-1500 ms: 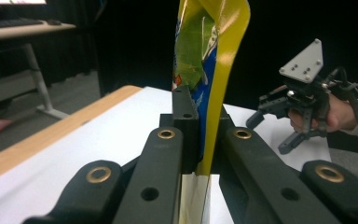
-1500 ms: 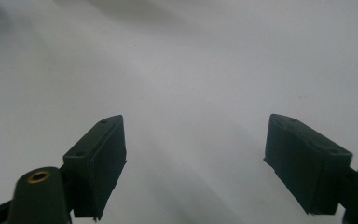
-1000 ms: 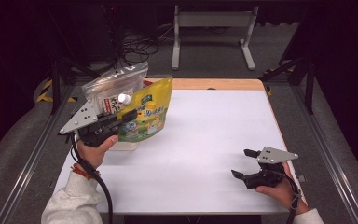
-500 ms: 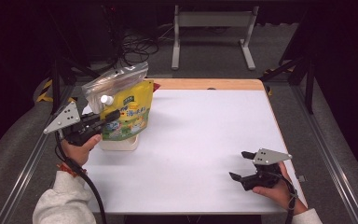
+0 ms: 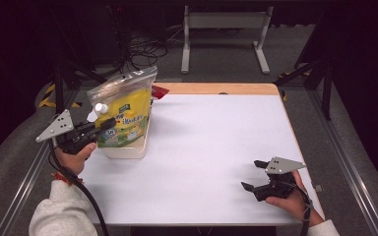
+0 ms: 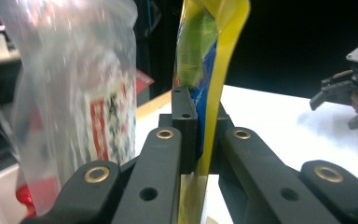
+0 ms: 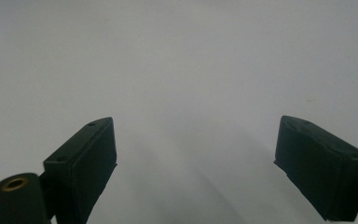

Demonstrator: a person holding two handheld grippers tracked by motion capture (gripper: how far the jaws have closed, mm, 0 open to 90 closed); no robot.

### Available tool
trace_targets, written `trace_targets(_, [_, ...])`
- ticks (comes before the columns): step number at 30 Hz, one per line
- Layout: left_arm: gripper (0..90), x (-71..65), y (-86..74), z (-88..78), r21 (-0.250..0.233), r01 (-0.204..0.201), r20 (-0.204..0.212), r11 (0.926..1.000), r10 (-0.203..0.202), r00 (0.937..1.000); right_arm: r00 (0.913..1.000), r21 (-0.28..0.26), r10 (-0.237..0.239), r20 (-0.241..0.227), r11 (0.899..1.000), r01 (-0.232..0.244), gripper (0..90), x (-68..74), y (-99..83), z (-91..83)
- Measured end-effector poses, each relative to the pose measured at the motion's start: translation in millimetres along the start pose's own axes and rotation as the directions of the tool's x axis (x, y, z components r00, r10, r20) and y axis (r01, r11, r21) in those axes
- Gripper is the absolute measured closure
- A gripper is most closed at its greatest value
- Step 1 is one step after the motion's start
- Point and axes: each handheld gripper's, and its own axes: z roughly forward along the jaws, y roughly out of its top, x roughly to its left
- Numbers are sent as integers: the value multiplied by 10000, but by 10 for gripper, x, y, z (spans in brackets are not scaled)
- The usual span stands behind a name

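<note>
While its jaws stay clamped on the edge of the yellow refill pouch (image 6: pixel 214 70), the left gripper (image 5: pixel 101 129) has carried it down and leftward into the white bin (image 5: pixel 123 151) beside a clear bag (image 5: pixel 123 86); release looks next. Idle, the right gripper (image 5: pixel 256 177) rests wide open and empty on the table (image 5: pixel 216 147).

Left gripper (image 5: pixel 109 125) clamping yellow pouch (image 5: pixel 125 123), white table (image 5: pixel 211 147)

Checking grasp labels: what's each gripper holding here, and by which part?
Left gripper is shut on the yellow pouch, pinching its thin side edge, with the pouch upright over a white tub. Right gripper is open, holding nothing.
</note>
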Motion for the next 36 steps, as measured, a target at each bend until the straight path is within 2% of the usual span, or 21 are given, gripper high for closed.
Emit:
trace_targets(2, [880,29,-39,11,221,43,371,9997,-51,9993,10000,1,-4,-39,10000,4,125,0,-1,4])
trace_targets(4, [880,37,-65,48,743,-58,194,9972,43,9998,10000,37,-19,-45,10000,19,125,3,-1,6])
trace_targets(5, [879,49,-92,68,872,-19,335,9962,-10,9994,10000,32,1,-63,10000,-1,125,2,-2,7])
trace_targets(9, [879,81,-168,87,864,184,351,9961,-215,9992,10000,53,-1,-80,10000,1,127,4,-3,11])
trace_targets(13, [878,129,-284,78,1037,479,118,9935,-494,9987,10000,59,-43,-62,10000,43,128,5,-3,8])
trace_targets(15, [878,157,-325,50,816,762,64,9937,-770,9970,10000,55,-54,-64,10000,55,130,6,0,6])
trace_targets(19, [877,167,-381,12,944,755,-240,9927,-736,9970,9999,19,-106,-69,9999,106,130,15,5,1])
trace_targets(22, [877,152,-411,36,1463,526,-487,9878,-459,9978,9999,26,-117,-100,9999,118,130,16,10,2])
trace_targets(25, [878,159,-434,30,1326,716,-593,9886,-642,9962,9999,37,-122,-101,9999,123,130,17,11,2])
trace_targets(36, [879,169,-516,2,1464,840,-1122,9856,-678,9914,9997,43,-217,-87,9998,217,133,21,29,10])
